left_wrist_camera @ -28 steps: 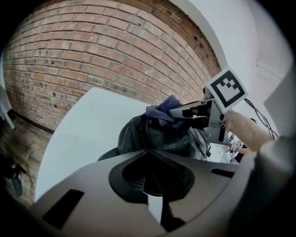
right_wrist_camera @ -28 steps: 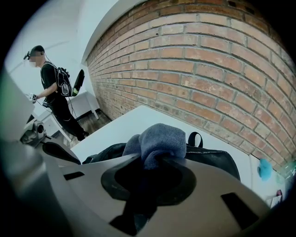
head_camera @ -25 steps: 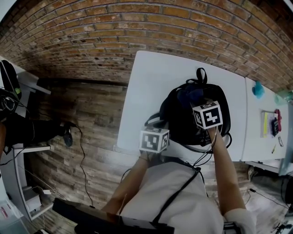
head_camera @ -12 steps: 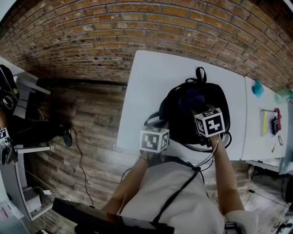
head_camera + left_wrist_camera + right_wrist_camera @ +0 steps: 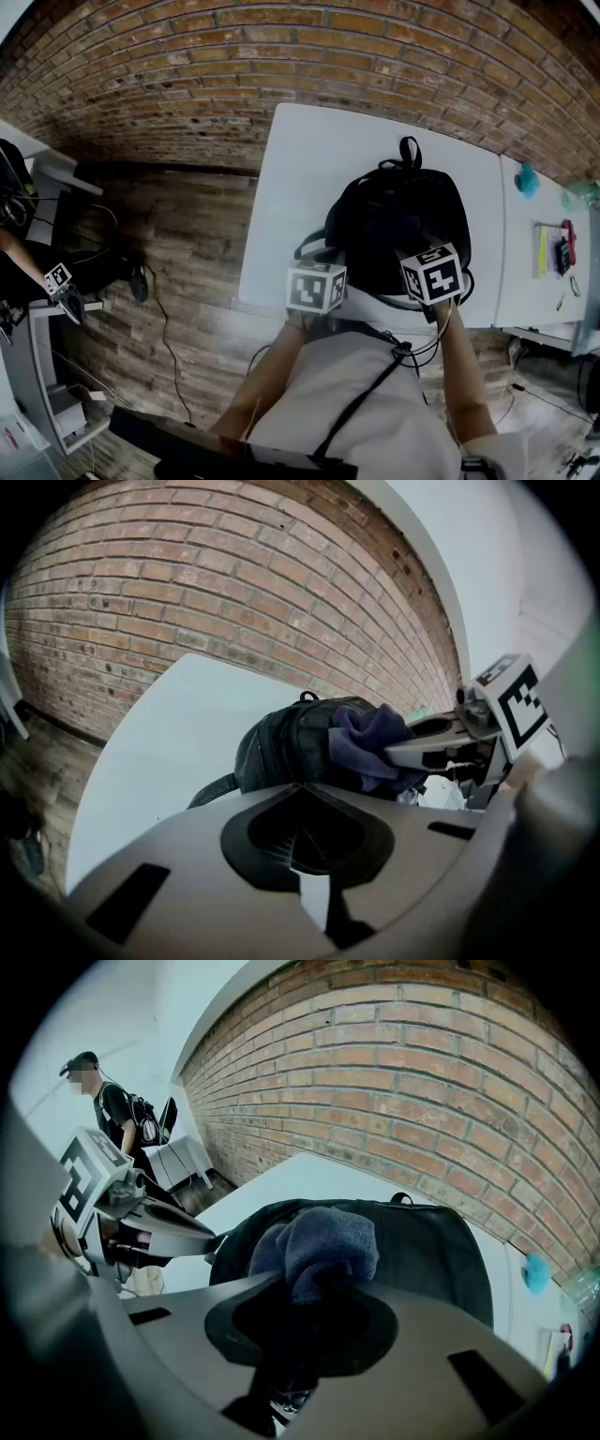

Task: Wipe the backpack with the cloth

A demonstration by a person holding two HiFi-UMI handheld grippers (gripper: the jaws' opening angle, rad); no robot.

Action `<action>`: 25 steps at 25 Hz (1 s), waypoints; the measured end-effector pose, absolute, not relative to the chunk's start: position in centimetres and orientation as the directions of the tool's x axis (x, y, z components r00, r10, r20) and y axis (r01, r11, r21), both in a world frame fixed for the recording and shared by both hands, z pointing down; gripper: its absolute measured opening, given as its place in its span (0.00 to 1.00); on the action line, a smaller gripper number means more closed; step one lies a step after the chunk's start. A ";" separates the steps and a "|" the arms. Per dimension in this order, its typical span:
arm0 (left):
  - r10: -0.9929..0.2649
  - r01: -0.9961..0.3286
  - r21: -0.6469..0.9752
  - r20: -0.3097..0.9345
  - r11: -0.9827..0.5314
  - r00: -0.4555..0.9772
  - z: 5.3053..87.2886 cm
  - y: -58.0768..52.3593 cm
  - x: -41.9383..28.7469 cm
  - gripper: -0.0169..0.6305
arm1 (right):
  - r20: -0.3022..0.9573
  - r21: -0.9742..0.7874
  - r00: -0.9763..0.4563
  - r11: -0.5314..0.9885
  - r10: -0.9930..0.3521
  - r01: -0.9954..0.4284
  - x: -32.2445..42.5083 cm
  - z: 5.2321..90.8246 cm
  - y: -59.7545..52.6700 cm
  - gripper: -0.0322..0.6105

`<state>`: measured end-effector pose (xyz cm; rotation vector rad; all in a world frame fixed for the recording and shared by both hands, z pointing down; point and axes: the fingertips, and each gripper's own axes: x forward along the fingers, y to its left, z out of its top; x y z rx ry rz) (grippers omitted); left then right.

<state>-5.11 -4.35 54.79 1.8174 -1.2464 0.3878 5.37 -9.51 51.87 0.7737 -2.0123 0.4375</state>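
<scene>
**A:** Where the right gripper (image 5: pixel 314 1283) closes, what sits in it?

**B:** A blue-grey cloth (image 5: pixel 323 1237), bunched up. It is pinched between the jaws and pressed on top of the black backpack (image 5: pixel 422 1251).

**A:** And the left gripper (image 5: pixel 300 787)?

**B:** Its jaws are drawn together with nothing visible between them. The tips are at the backpack's near side, above a strap (image 5: pixel 211 794).

**A:** Where does the backpack lie?

**B:** It lies flat on the white worktop (image 5: pixel 319 178), close to the front edge. Its carry loop (image 5: pixel 410 150) points toward the brick wall (image 5: pixel 281 56).

**A:** Any writing?

**B:** There are black-and-white square patterns on the marker cubes (image 5: pixel 433 274). Print on the small things on the neighbouring worktop (image 5: pixel 525 262) is too small to read.

**A:** Farther out?

**B:** A wooden floor (image 5: pixel 178 253), and in the right gripper view a person (image 5: pixel 117 1110) standing by the wall.
</scene>
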 end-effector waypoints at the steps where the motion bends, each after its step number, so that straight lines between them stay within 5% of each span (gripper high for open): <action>1: -0.596 -0.868 0.482 0.665 -0.117 0.450 54.8 -4.3 -5.1 0.03 | 0.853 -0.009 -0.391 0.741 -0.344 -0.672 5.5 51.9 -9.1 0.17; 25: -0.592 -0.850 0.506 0.643 -0.148 0.486 56.2 -4.7 -3.8 0.03 | 0.899 -0.096 -0.372 0.724 -0.232 -0.683 9.7 52.3 -2.5 0.17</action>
